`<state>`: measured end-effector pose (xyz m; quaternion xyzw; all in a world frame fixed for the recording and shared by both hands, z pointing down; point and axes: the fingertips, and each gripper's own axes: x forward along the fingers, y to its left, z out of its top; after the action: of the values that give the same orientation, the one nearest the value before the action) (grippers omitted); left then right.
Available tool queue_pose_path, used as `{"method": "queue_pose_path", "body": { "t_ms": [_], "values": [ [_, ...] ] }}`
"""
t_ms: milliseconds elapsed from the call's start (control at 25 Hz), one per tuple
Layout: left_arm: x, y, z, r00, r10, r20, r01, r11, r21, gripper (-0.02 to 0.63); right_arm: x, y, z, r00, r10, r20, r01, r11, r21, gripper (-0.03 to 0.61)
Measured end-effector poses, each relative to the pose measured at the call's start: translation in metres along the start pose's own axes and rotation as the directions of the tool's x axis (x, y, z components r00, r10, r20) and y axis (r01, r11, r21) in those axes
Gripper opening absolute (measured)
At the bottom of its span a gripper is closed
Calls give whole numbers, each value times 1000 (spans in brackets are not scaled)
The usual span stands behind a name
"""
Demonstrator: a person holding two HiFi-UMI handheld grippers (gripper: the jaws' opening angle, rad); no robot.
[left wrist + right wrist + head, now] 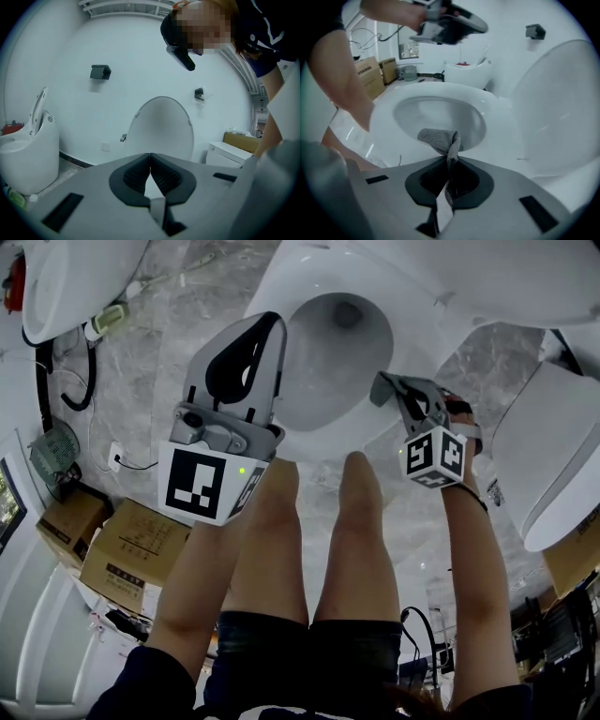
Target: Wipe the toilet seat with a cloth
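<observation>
The white toilet stands ahead with its seat [298,432] down around the open bowl [337,343] and its lid [160,127] raised against the wall. My right gripper [386,388] hangs over the seat's right rim, shut on a small grey cloth [392,390]. In the right gripper view the cloth [440,138] bunches out past the jaws of the right gripper [450,159], just above the seat [490,105]. My left gripper [268,326] is held high over the seat's left side, shut and holding nothing. In its own view the left gripper [150,155] points at the raised lid.
The person's bare legs [319,549] stand close in front of the bowl. Another toilet [553,451] is at the right and one [70,282] at the far left, which also shows in the left gripper view [26,159]. Cardboard boxes [136,554] and cables [66,381] lie on the marble floor at the left.
</observation>
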<state>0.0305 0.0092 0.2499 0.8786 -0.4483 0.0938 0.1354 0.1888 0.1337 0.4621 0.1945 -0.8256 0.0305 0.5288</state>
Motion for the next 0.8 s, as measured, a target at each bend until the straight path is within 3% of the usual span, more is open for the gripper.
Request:
{"method": "queue_pose_path", "body": {
  "t_ms": [120, 200, 400, 600, 720, 800],
  "values": [
    [-3, 3, 3, 1000, 2, 3, -2, 1000, -2, 20, -1, -53, -6, 995, -88, -45, 89, 995, 41, 35],
    [-5, 6, 4, 1000, 4, 5, -4, 1000, -2, 20, 0, -53, -4, 993, -88, -73, 94, 993, 77, 35],
    [-11, 16, 8, 1000, 7, 12, -7, 1000, -12, 20, 5, 45, 23, 992, 98, -73, -88, 987, 136, 35],
    [-13, 25, 6, 1000, 9, 10, -9, 1000, -16, 20, 9, 150, 77, 945, 325, -31, -318, 938, 140, 35],
    [-15, 29, 5, 1000, 8, 8, -8, 1000, -12, 20, 11, 158, 82, 928, 371, -35, -366, 925, 98, 35],
    [-17, 33, 7, 1000, 8, 11, -8, 1000, -12, 20, 16, 134, 71, 939, 339, -60, -334, 939, 87, 35]
  ]
}}
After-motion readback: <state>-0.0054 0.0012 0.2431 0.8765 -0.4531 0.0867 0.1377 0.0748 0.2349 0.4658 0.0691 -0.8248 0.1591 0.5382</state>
